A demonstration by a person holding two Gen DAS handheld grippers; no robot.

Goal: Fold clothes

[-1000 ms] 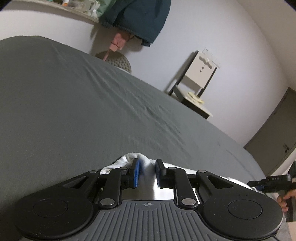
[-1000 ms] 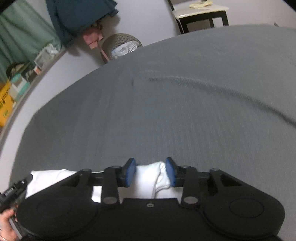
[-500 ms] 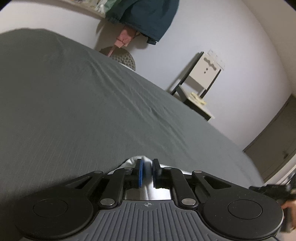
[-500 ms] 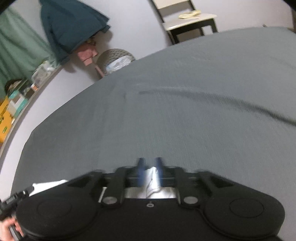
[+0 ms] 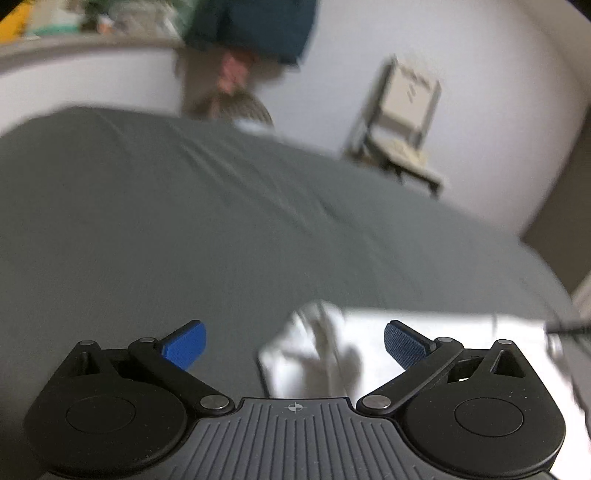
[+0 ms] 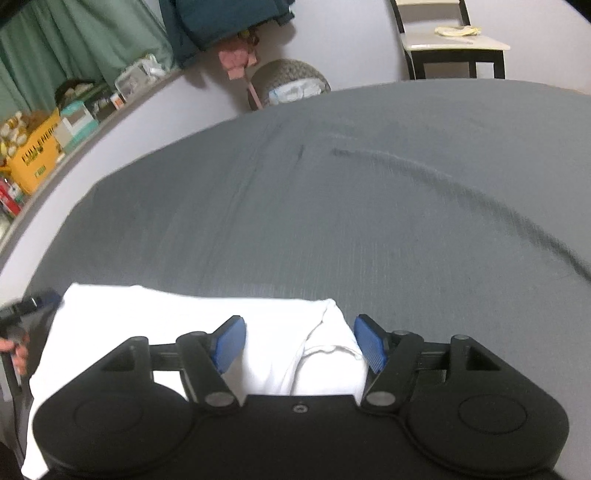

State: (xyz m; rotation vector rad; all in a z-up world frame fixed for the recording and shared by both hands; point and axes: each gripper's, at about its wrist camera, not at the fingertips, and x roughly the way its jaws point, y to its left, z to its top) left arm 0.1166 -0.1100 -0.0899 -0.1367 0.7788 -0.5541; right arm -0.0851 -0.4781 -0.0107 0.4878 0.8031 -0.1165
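A white garment [image 6: 184,317] lies folded on the grey bed sheet [image 6: 369,206], its far edge straight and a sleeve fold at its right end. My right gripper [image 6: 299,345] hovers open over that right end, blue pads apart, nothing held. In the left wrist view the same white garment [image 5: 424,347] lies below my left gripper [image 5: 295,345], which stands wide open above its left corner. The left view is blurred by motion. The other gripper's tip and a hand [image 6: 16,350] show at the left edge of the right wrist view.
The grey sheet [image 5: 184,229] stretches far ahead. Beyond the bed stand a woven basket [image 6: 291,83], a chair [image 6: 450,40], hanging dark clothes [image 6: 225,22] and a ledge with boxes and a yellow carton [image 6: 37,151]. A dark door [image 5: 565,221] is at right.
Both grippers were shut on the white garment half a second ago; both have now opened and let it go. The garment lies flat and both grippers have lifted back.
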